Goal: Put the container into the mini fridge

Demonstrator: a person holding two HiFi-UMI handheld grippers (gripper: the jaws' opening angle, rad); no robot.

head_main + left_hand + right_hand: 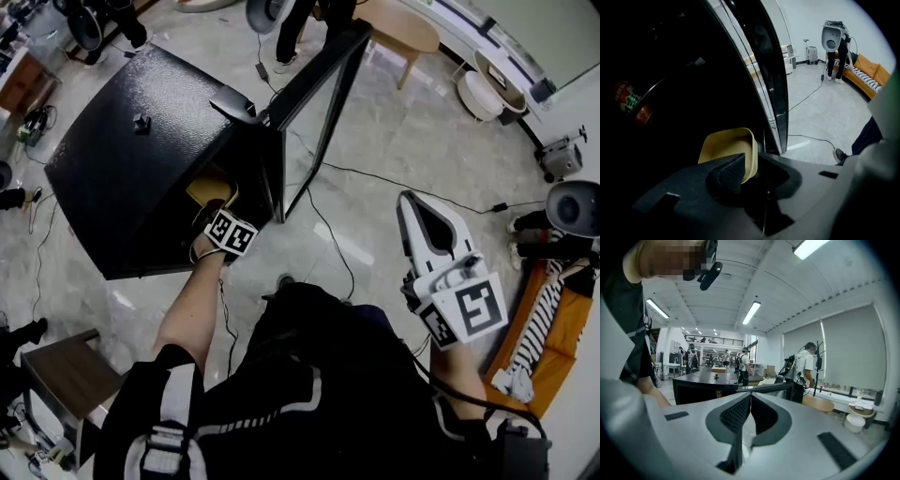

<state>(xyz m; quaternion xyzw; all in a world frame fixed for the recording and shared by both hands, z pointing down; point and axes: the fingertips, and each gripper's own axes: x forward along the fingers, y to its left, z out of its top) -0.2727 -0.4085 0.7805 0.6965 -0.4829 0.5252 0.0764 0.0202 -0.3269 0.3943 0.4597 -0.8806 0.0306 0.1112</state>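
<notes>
A black mini fridge (131, 150) stands on the floor with its glass door (323, 103) swung open to the right. My left gripper (217, 217) reaches into the fridge's opening, shut on the rim of a pale yellow container (208, 187). In the left gripper view the container (727, 150) hangs open side up inside the dark interior, one wall pinched between the jaws of the left gripper (751, 165), next to the door (761, 70). My right gripper (419, 217) is held up to the right of the fridge, shut and empty; the right gripper (750, 398) faces the fridge across the room.
A red can (628, 99) lies deep in the fridge at the left. A black cable (394, 183) runs over the marble floor. A wooden stool (403, 28) and a person's legs (295, 28) are behind the door. An orange sofa (553, 328) is at right, a brown side table (66, 375) at lower left.
</notes>
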